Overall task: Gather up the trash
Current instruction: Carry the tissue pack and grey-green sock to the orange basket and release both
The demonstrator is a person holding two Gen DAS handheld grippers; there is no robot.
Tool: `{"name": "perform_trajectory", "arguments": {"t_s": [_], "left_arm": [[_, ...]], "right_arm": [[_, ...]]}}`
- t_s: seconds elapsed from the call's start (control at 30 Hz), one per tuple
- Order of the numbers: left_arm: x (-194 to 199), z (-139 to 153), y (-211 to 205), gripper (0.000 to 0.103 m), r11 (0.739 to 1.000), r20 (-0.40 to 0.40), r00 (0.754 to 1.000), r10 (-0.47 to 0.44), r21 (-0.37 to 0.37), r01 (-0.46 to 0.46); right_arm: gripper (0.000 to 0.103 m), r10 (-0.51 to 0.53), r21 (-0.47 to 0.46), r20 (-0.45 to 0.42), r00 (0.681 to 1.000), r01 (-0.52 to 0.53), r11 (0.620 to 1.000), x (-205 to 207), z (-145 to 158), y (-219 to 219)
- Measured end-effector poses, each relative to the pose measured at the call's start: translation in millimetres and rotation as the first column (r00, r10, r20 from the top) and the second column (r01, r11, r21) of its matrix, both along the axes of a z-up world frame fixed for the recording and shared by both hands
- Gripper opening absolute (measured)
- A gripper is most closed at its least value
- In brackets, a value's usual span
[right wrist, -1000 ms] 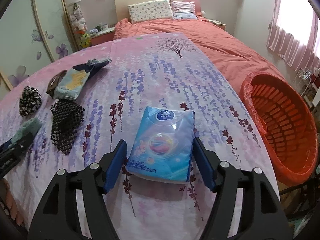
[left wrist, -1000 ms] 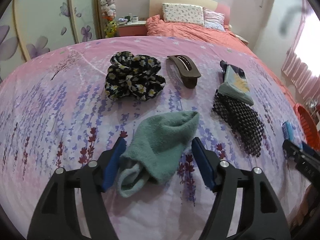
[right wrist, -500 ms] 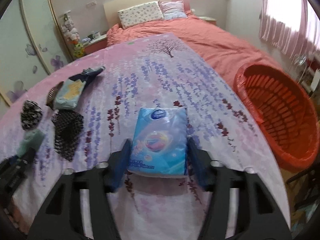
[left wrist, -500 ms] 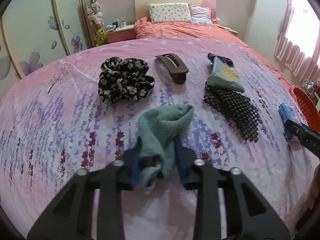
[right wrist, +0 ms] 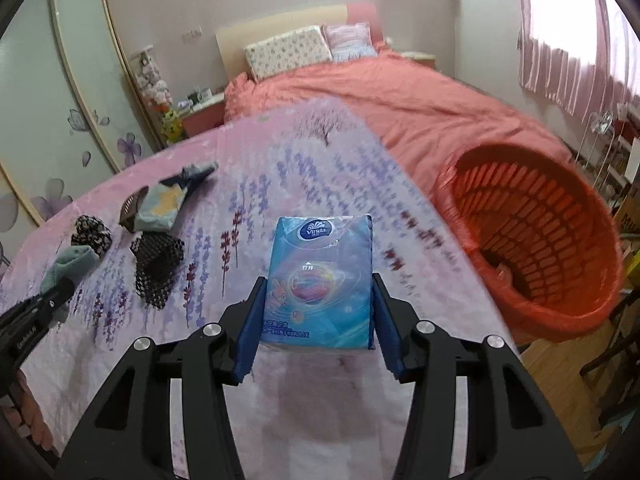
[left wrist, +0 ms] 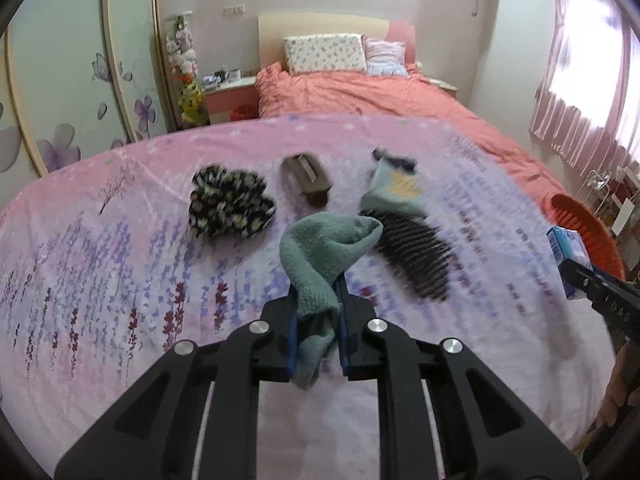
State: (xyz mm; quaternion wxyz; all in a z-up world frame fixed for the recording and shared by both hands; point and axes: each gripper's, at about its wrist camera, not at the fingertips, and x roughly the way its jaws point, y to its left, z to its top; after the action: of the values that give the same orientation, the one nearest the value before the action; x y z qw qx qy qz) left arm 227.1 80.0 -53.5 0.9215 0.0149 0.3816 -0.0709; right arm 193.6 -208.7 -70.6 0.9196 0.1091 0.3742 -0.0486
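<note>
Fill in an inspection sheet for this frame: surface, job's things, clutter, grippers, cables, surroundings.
Surface: pink floral sheet, flat.
Job's things: green sock and tissue pack, both gripped; orange basket at the sheet's right edge, holding at least one small thing.
Clutter: scrunchie, brown clip, mesh piece, folded blue cloth, all lying on the sheet.
Grippers: left gripper shut on the sock; right gripper shut on the pack.
Cables: nothing seen.
Surroundings: bed, wardrobe, curtains.

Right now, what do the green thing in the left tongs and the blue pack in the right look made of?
Green sock: looks like fuzzy terry or fleece knit, matte; it folds limply between the left tongs. Blue tissue pack: thin glossy plastic film, judging by glare and printed graphics, probably soft paper inside; right tongs clamp its sides.
</note>
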Motion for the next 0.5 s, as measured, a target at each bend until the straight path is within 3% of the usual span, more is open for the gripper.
{"name": "perform_trajectory", "arguments": {"t_s": [0.5], "left_arm": [[-38, 62, -89, 0.016, 0.984, 0.118, 0.98, -0.158, -0.059, 0.166]], "right_arm": [[0.051, -0.066, -0.034, 0.18, 0.982, 0.073, 0.997, -45, 54, -51]]}}
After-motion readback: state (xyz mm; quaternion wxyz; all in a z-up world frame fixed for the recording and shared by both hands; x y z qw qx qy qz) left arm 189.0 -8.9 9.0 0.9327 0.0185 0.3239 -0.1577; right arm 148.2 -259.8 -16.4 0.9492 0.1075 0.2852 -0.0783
